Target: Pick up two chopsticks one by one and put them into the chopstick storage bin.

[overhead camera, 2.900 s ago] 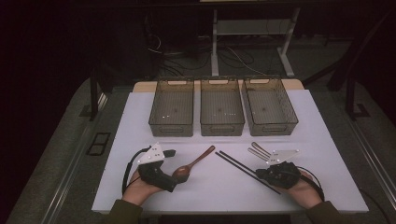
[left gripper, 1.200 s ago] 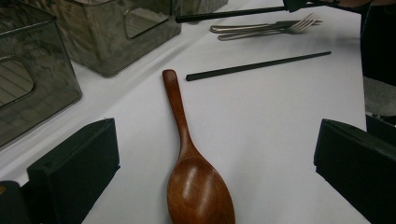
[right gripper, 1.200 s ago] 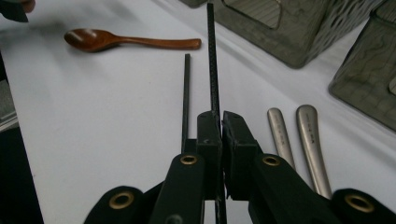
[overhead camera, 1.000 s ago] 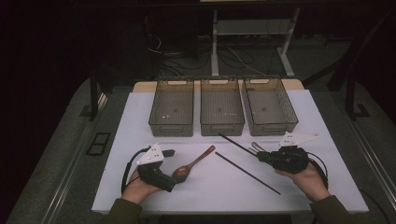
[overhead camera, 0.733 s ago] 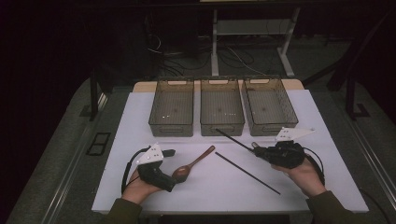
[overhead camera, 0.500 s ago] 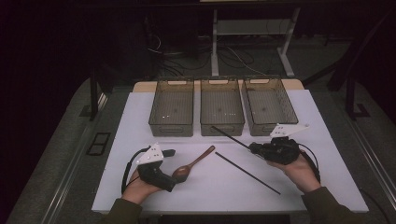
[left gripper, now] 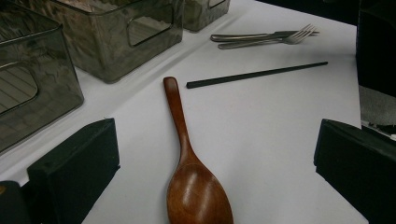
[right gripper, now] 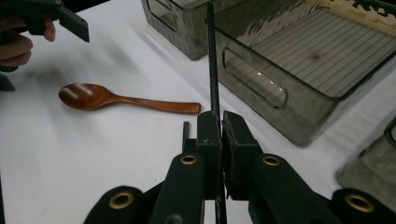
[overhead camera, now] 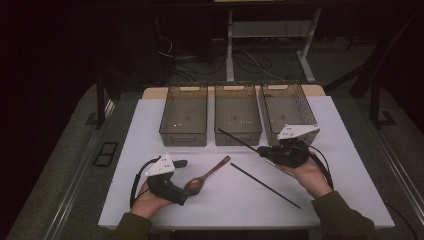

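Observation:
My right gripper point(overhead camera: 262, 151) is shut on a black chopstick point(overhead camera: 237, 139) and holds it off the table, its far tip pointing at the middle clear bin point(overhead camera: 238, 95). In the right gripper view the chopstick point(right gripper: 212, 70) rises from between the pressed jaws point(right gripper: 220, 122). A second black chopstick point(overhead camera: 265, 185) lies on the white tabletop. My left gripper point(overhead camera: 182, 181) rests open at the front left. The bowl of a wooden spoon point(left gripper: 198, 196) lies between its spread jaws point(left gripper: 215, 140), untouched by them.
Three empty clear bins stand in a row at the back: left point(overhead camera: 183, 136), middle, and right point(overhead camera: 289, 102). A metal fork and another utensil point(left gripper: 261, 37) lie beyond the loose chopstick point(left gripper: 257, 74). Bare white tabletop point(overhead camera: 220, 210) stretches along the front.
The right gripper has lifted one chopstick off the table and carried it away from the person toward the bins, drifting slightly left. The left gripper and the spoon have stayed put.

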Demonstrator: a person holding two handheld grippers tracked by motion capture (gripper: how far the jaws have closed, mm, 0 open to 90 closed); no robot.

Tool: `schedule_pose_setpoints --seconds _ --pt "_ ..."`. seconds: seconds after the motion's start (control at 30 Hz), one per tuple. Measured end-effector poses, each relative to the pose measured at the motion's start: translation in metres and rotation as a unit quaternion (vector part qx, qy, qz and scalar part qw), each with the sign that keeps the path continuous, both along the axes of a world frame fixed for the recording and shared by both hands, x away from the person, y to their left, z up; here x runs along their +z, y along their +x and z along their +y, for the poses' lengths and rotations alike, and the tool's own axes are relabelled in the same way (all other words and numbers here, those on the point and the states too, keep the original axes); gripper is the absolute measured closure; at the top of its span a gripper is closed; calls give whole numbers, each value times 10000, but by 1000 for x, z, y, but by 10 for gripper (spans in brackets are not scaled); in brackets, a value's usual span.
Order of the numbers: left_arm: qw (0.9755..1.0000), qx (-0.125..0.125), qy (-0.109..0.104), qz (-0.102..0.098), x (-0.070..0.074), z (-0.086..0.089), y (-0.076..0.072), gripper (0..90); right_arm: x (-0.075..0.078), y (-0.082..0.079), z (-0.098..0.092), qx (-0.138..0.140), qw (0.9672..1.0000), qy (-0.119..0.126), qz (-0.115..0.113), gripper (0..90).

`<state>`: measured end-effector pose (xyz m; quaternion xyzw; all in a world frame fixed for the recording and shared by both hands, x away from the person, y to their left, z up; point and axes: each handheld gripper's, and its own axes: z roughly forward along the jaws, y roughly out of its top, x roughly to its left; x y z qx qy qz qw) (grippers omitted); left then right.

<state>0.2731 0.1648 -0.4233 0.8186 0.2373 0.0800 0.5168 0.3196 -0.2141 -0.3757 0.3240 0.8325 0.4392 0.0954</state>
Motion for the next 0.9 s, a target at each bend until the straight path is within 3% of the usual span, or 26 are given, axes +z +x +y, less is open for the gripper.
schedule_pose_setpoints --seconds 0.23,0.43,0.9 --pt "10000 1 -7 3 0 -1 0 0 5 13 14 -88 9999 64 13 851" --pt "10000 -19 37 -3 0 -2 1 0 9 25 25 -125 9999 -55 6 851" --pt "10000 -20 28 21 0 -3 1 0 26 51 49 -203 9998 -66 -30 851"
